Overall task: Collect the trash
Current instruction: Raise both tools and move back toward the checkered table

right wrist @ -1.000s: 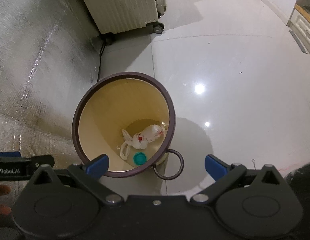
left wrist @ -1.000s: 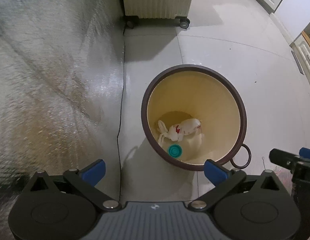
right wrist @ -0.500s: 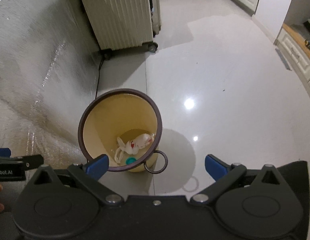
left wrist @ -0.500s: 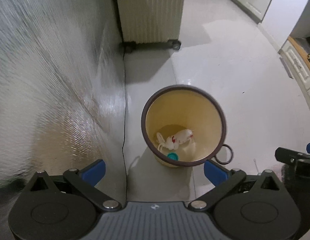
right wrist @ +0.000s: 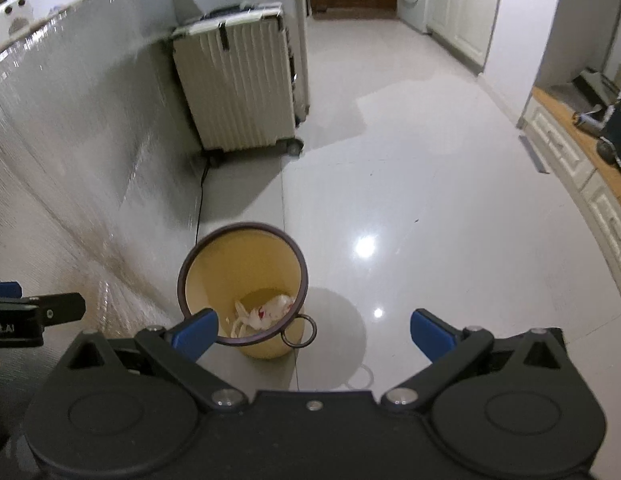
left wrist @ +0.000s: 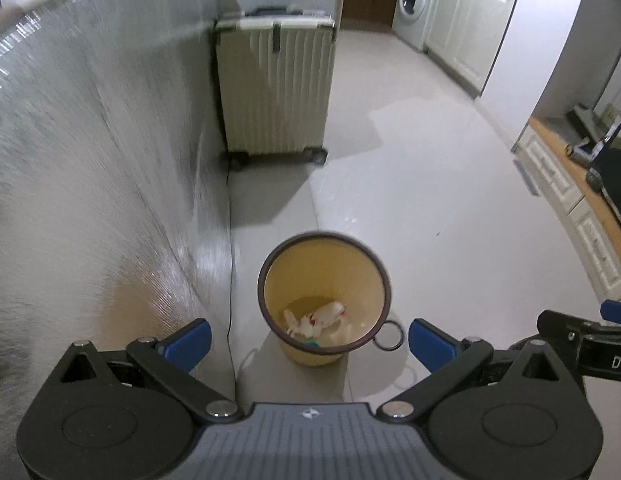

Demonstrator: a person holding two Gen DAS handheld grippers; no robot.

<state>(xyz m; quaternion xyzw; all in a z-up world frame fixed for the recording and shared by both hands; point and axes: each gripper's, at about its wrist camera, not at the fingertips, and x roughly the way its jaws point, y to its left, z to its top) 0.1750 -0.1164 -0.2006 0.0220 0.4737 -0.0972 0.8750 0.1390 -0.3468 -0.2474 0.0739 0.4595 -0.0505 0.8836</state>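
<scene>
both wrist views look steeply down from well above the floor, facing a cream suitcase beyond. they share the yellow bin, left view slightly leftward.

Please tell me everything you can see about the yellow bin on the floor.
The bin is a round, pale yellow bucket, plastic by its look, with a dark brown rim and a dark ring hanging at one side. It stands upright on the glossy floor, near the silver foil sheet but apart from it. Inside lie a crumpled white bag with red marks and a teal cap. Neither gripper touches it.
</scene>
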